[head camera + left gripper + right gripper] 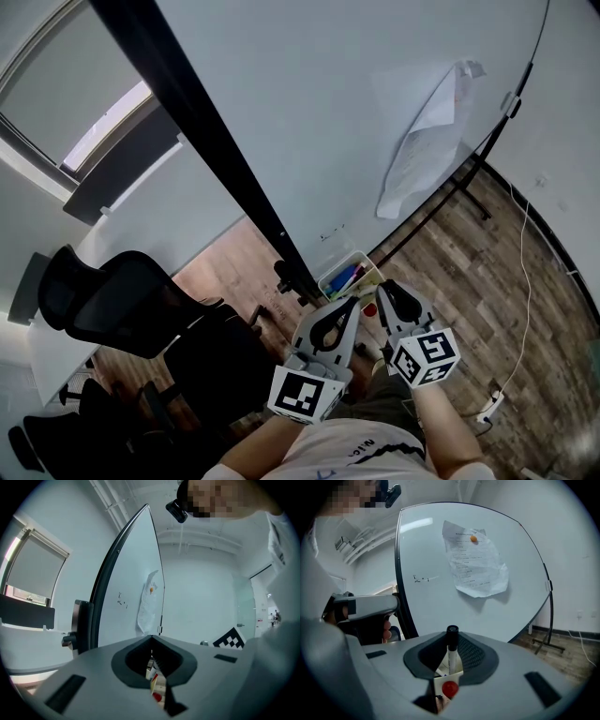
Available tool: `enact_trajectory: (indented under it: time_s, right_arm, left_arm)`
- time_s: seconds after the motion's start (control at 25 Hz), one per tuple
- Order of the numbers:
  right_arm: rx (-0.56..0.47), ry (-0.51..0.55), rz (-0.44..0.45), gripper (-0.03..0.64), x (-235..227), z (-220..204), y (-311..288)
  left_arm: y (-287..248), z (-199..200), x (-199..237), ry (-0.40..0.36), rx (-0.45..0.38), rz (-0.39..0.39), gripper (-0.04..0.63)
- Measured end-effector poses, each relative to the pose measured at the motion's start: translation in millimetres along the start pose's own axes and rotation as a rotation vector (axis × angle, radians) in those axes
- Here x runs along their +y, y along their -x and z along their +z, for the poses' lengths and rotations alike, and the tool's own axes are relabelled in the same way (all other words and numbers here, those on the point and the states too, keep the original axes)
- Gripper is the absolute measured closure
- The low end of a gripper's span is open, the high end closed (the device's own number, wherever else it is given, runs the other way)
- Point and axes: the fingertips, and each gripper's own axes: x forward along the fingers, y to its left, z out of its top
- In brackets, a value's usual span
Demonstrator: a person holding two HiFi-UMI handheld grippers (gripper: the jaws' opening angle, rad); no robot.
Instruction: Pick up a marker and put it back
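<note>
One marker (451, 652) in right hand-held gripper (452, 635)

An office meeting room: large whiteboard (309, 103), black office chairs (122, 300), roller-blind window (33, 569), wood-plank floor (469, 253).

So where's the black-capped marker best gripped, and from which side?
The white barrel just under the cap, jaws level, coming from the side facing away from the whiteboard. The marker stands upright and slim, its foot behind the box, leaving only that stretch free; the right gripper is closed there.
</note>
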Motion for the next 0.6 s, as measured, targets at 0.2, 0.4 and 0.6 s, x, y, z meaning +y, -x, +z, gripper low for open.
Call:
enact_trajectory:
  time_s: [0.2,0.4,0.6]
  right_arm:
    - [0.012,0.004,0.001,0.541,-4,-22,-10]
    - [0.043,0.006,-0.001,0.540,-6,-32,-12]
    - [0.068,0.006,-0.018,0.515,-11,-32,-8]
  left_arm:
    - [0,-14,3,0.001,0.005,-0.001,0.584]
    - [0,-19,1,-0.006,0.009,-0.007,0.584]
    - [2,-17,-4,-0.004,0.015,-0.010,0.584]
